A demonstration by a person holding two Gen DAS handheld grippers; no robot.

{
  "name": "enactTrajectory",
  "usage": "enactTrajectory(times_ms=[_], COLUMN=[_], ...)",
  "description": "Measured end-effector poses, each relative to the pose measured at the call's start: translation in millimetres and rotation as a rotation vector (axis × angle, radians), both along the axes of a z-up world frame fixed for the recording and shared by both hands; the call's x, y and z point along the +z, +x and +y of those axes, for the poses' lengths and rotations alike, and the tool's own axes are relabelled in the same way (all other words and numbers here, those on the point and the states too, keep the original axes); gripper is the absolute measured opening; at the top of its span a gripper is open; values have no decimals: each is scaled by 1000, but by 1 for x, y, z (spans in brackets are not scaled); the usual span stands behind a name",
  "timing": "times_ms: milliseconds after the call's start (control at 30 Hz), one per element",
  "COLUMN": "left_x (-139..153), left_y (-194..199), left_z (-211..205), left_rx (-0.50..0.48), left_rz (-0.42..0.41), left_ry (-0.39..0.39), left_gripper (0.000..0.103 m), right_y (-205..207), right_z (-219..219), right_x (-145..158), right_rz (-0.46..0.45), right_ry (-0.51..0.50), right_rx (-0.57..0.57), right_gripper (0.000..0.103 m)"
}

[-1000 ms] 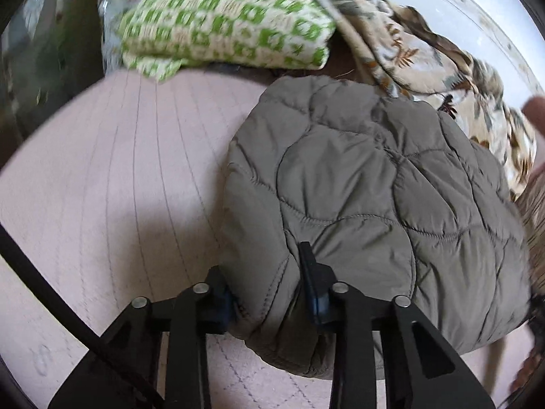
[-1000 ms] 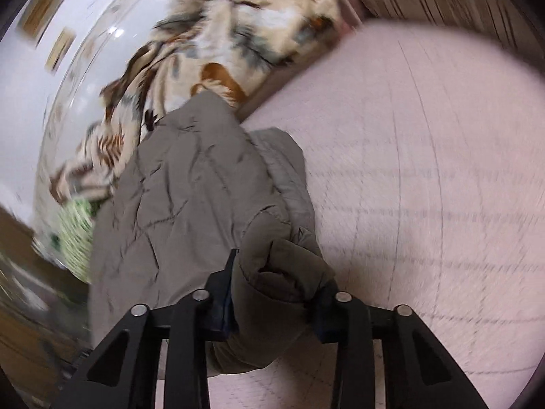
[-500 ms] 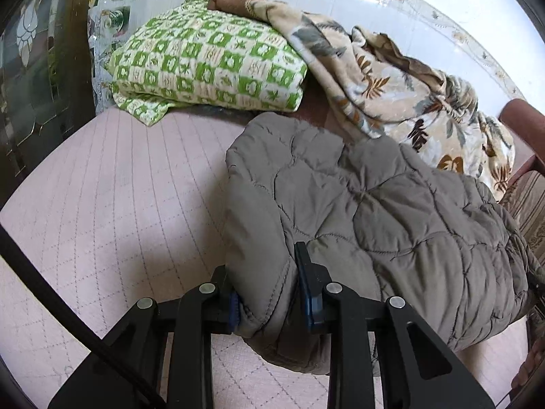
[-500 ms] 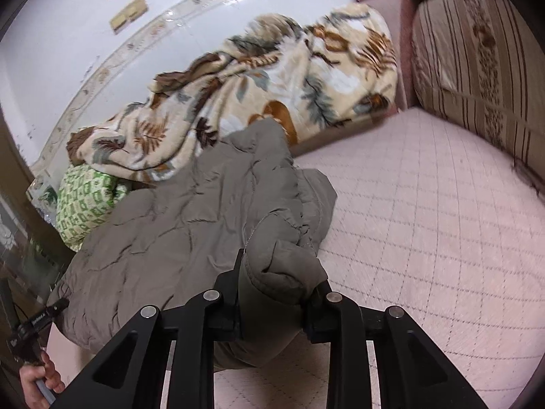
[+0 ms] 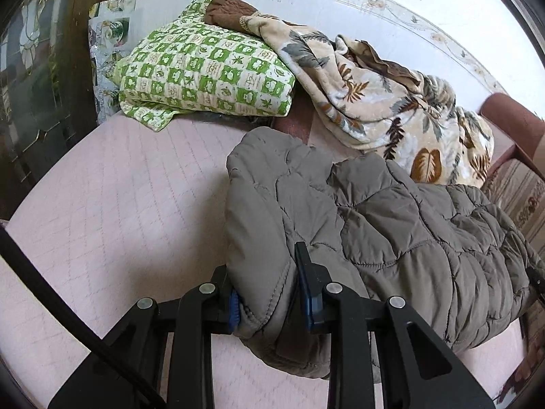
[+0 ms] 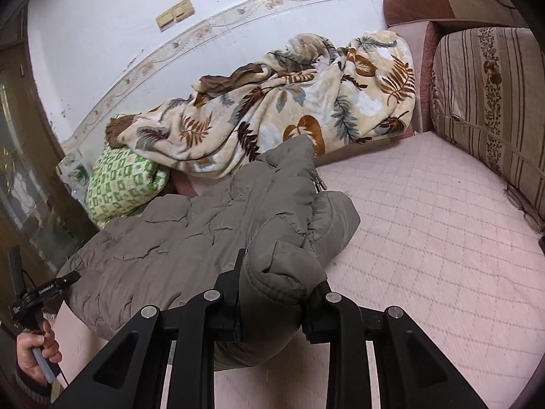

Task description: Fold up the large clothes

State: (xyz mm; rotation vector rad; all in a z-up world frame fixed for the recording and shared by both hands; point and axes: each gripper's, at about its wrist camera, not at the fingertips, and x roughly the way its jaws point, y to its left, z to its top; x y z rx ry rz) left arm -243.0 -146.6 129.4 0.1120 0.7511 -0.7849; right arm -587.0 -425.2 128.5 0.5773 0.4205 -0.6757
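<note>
Pink quilted mattress (image 6: 425, 238) is where the grey puffer jacket (image 5: 391, 225) is draped, near edge clamped in the left gripper (image 5: 269, 293) and right gripper (image 6: 272, 293). Slippery padding could easily be squeezed out, so the fold gets lopsided.

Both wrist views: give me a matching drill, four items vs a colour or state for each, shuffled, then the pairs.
Items:
1. quilted jacket
2. folded pillow cover
3. leaf-print blanket
4. mattress cover

Colour or state:
A. pale pink, diamond-stitched
B. green and cream checks
C. grey-brown, clamped in left tool and right tool
D. cream with brown leaves, heaped by the wall

Pairs: 1-C, 2-B, 3-D, 4-A
</note>
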Motion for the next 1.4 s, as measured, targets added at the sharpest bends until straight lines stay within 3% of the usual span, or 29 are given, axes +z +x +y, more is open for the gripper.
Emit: enactTrajectory(times_ms=[267, 400, 500, 567, 733, 800, 833, 933, 1067, 1133, 1233, 1400], left_x=[-20, -39, -51, -56, -59, -52, -49, -36, -12, -2, 12, 11], left_y=[-28, -30, -27, -25, -20, -18, -17, -14, -22, -35, -68, -116], left_z=[33, 37, 34, 33, 36, 41, 45, 59, 63, 55, 25, -33], left_rx=[7, 29, 51, 67, 114, 157, 180, 288, 368, 343, 196, -72], left_rz=[17, 47, 58, 61, 73, 41, 27, -46, -161, -218, -295, -305], left_ry=[42, 91, 139, 167, 192, 192, 184, 174, 123, 93, 44, 31], left_gripper=[28, 31, 35, 44, 55, 61, 63, 63, 63, 63, 63, 63], right_y=[-33, -43, -44, -48, -58, -66, -72, -89, -99, -95, -66, 5], right_z=[28, 25, 18, 12, 0, -3, -4, -4, 4, 8, 22, 49], right_x=[-17, -44, -63, -74, -90, -90, -88, -76, -44, -32, -21, -29], right_rz=[29, 61, 100, 114, 126, 107, 95, 54, 87, 54, 57, 102], right_ry=[49, 142, 202, 247, 342, 382, 396, 377, 191, 136, 48, -1], right_rx=[8, -17, -38, -51, -91, -116, -136, -191, -309, -289, -190, 10], right_gripper=[27, 28, 28, 30, 48, 63, 65, 67, 67, 67, 67, 67])
